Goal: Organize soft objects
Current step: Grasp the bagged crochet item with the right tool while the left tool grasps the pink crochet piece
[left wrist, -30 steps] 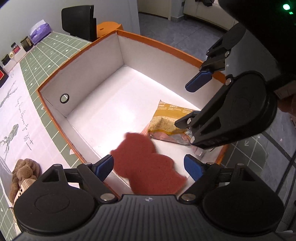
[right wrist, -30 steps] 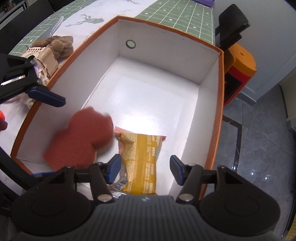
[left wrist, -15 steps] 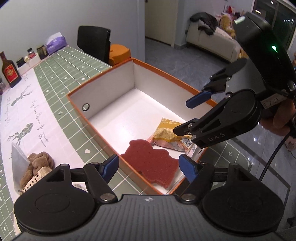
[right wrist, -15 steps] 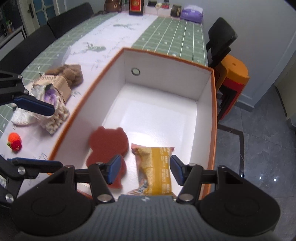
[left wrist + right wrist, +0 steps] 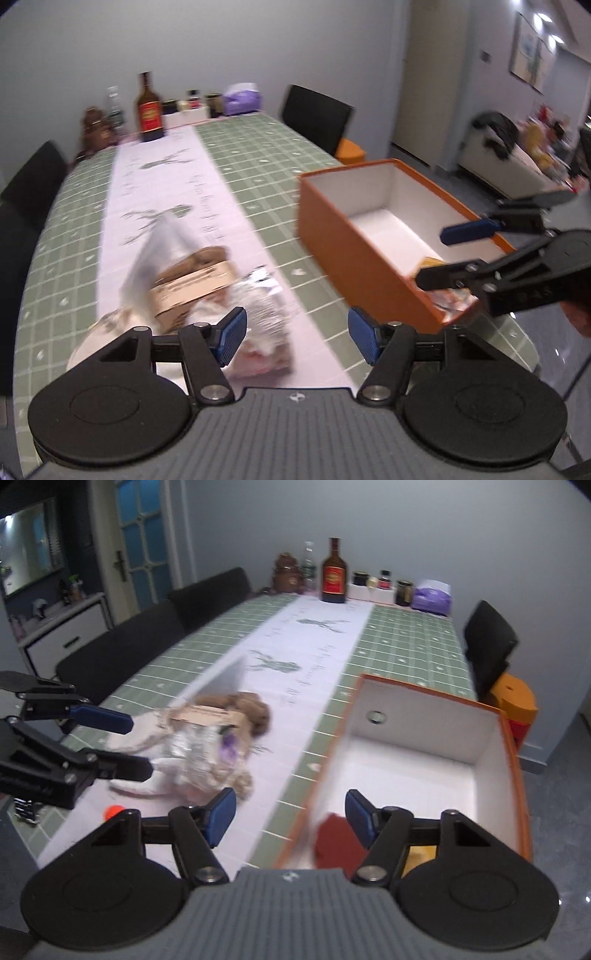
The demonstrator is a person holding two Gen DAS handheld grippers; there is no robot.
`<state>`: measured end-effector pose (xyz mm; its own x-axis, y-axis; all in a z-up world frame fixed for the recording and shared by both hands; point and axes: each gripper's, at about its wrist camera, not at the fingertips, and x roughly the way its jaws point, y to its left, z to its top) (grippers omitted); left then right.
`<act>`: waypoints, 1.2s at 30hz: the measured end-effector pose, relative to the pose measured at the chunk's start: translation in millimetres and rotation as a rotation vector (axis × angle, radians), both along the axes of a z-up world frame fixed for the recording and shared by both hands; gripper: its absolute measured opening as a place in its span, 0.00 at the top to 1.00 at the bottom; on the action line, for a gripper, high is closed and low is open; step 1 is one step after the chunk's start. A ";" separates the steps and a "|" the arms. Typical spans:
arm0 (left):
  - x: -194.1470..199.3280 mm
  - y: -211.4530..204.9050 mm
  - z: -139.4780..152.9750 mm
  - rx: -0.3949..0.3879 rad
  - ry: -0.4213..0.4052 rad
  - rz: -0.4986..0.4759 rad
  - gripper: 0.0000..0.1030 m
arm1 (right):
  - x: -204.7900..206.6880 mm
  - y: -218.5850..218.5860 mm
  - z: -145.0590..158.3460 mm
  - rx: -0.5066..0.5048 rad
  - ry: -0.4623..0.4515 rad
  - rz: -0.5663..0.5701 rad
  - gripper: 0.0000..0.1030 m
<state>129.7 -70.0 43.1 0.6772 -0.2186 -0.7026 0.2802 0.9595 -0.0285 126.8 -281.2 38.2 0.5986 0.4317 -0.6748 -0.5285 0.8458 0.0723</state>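
Observation:
An orange box with white inside (image 5: 343,236) (image 5: 502,716) stands at the table's near right. In it lie a dark red bear-shaped sponge (image 5: 336,843) and a yellow snack bag (image 5: 430,263) (image 5: 419,856). A blurred pile of soft things (image 5: 207,284) (image 5: 207,738) lies on the pink runner left of the box, with a brown plush, a card tag and a crinkly bag. My left gripper (image 5: 295,334) is open and empty above the table, near the pile. My right gripper (image 5: 288,816) is open and empty over the box's left wall.
A small orange ball (image 5: 112,811) lies near the table's front edge. Bottles, jars and a purple pack (image 5: 242,98) stand at the far end. Black chairs (image 5: 122,653) line the left side; one (image 5: 317,120) stands by the box with an orange stool (image 5: 515,701).
Both grippers have pulled up and back from the box and swung left toward the pile. The red sponge stays in the box beside the snack bag.

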 end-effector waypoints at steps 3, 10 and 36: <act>-11.3 26.6 -10.0 -0.012 0.001 0.098 0.27 | -15.5 33.2 -7.9 0.003 -0.042 0.046 0.37; -30.1 70.3 -43.4 -0.016 -0.010 0.225 0.30 | -25.7 88.3 -49.6 0.020 -0.046 0.088 0.36; 27.5 80.3 -80.9 0.118 0.051 0.070 0.30 | 57.4 182.0 -87.2 -0.434 -0.105 0.352 0.36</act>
